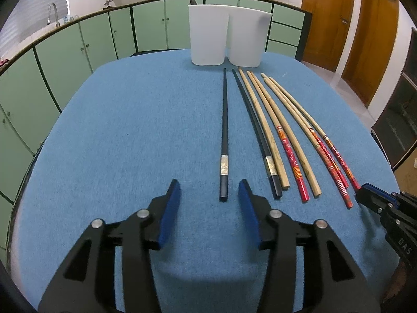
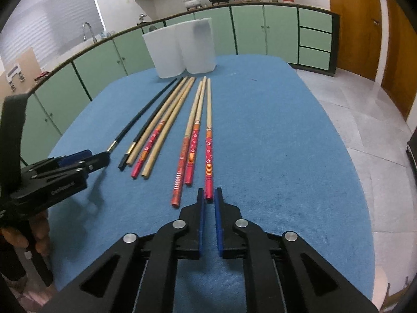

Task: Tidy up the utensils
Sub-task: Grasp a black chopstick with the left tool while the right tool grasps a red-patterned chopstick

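Left wrist view: left gripper (image 1: 209, 191) hovers low over the blue table (image 1: 130, 130), jaws apart, with the butt end of the leftmost black chopstick (image 1: 224, 140) lying between the pads and untouched by either. Nothing held. The straddle reads as a line-up for pinching that stick at its thick end.

Right wrist view: right gripper (image 2: 209, 195) has its jaws nearly together, and the red painted end of the rightmost red-handled chopstick (image 2: 209, 156) sits right at the fingertips. Judged closed on that end, though actual pad contact is hard to confirm from this angle.

Layout: eight chopsticks lie side by side on the table, thick ends toward the grippers, tips toward two white containers (image 1: 226, 36) standing touching each other at the far edge. Second black chopstick (image 1: 256, 135) lies against the plain bamboo ones (image 1: 263, 127), so pairs are mixed.

Judgement: each hand takes an outermost stick, where neighbours do not crowd the fingers. Sorting has barely begun; the containers' contents are hidden, apart from a dark tip showing above one rim
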`<state>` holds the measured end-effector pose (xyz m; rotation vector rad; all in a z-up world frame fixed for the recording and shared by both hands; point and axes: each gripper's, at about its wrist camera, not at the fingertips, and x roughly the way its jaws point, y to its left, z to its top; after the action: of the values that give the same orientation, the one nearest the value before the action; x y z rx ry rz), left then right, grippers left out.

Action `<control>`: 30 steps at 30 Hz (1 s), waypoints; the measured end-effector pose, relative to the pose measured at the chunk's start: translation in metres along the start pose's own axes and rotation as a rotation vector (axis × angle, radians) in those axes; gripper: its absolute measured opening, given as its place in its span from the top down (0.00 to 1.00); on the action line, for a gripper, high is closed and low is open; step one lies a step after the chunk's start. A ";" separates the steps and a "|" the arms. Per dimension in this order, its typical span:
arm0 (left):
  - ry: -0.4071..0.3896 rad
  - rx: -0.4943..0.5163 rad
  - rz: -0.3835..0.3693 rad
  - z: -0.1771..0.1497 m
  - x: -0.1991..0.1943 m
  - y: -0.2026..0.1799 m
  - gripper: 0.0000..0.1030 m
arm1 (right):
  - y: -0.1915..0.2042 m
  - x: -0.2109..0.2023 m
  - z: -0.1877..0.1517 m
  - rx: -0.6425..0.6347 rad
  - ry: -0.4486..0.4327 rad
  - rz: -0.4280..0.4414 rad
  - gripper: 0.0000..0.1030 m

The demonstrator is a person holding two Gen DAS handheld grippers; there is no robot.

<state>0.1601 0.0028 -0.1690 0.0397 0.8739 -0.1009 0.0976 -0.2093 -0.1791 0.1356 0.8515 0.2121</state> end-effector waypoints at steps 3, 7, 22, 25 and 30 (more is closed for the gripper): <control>-0.001 -0.003 0.005 -0.001 0.000 0.003 0.53 | 0.000 0.002 0.000 0.001 -0.005 -0.007 0.92; 0.000 -0.003 0.003 -0.001 0.001 0.004 0.47 | 0.003 0.005 0.000 -0.009 -0.014 -0.021 0.92; -0.010 -0.016 -0.072 -0.005 -0.003 0.009 0.46 | 0.000 0.007 0.000 0.001 -0.038 -0.016 0.91; -0.009 -0.011 -0.067 -0.006 -0.003 0.008 0.47 | 0.000 0.007 0.000 0.002 -0.039 -0.015 0.91; -0.011 -0.012 -0.058 -0.003 -0.002 0.005 0.64 | 0.001 0.007 0.000 0.001 -0.040 -0.017 0.91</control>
<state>0.1575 0.0084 -0.1692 0.0031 0.8647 -0.1498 0.1022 -0.2068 -0.1844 0.1329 0.8131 0.1926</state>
